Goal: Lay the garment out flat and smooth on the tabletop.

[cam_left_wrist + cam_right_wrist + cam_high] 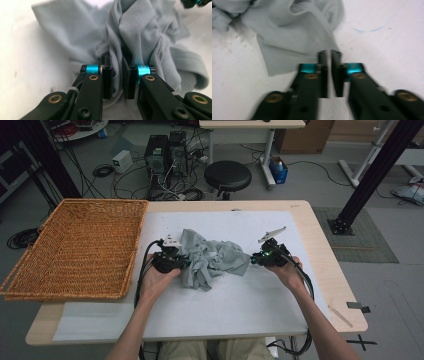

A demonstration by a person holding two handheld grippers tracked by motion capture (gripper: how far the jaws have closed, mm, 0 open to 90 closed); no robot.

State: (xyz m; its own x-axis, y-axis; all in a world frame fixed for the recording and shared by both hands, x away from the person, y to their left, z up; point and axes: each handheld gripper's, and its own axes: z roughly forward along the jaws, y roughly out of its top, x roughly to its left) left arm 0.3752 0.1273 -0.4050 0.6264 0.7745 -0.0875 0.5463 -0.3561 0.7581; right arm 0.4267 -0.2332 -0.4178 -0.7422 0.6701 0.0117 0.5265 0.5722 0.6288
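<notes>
Between the two tongs, on a white mat (240,295) covering a light wooden table (327,285), lies a crumpled grey cotton garment (212,260), perhaps a T-shirt. The left gripper (117,82) sits at the garment's left side; its jaws stand a narrow gap apart with a bunched fold of cloth pinched between them. The right gripper (329,72) rests at the garment's right edge; its jaws are almost together, with the cloth's hem lying at their tips, and whether any fabric is actually caught there cannot be told.

Likely risks: the left tongs hold several layers, so a pull could lift the whole bundle instead of spreading it. The right tongs may close on nothing, or on a thin hem that slips free. Pulling the two apart while folds are tangled could drag the garment across the mat.

Well to the left of the left gripper is an empty wicker tray (80,250). Beyond the table, a black stool (228,176), computer towers (167,155) and loose cables (102,170) sit on a grey floor.
</notes>
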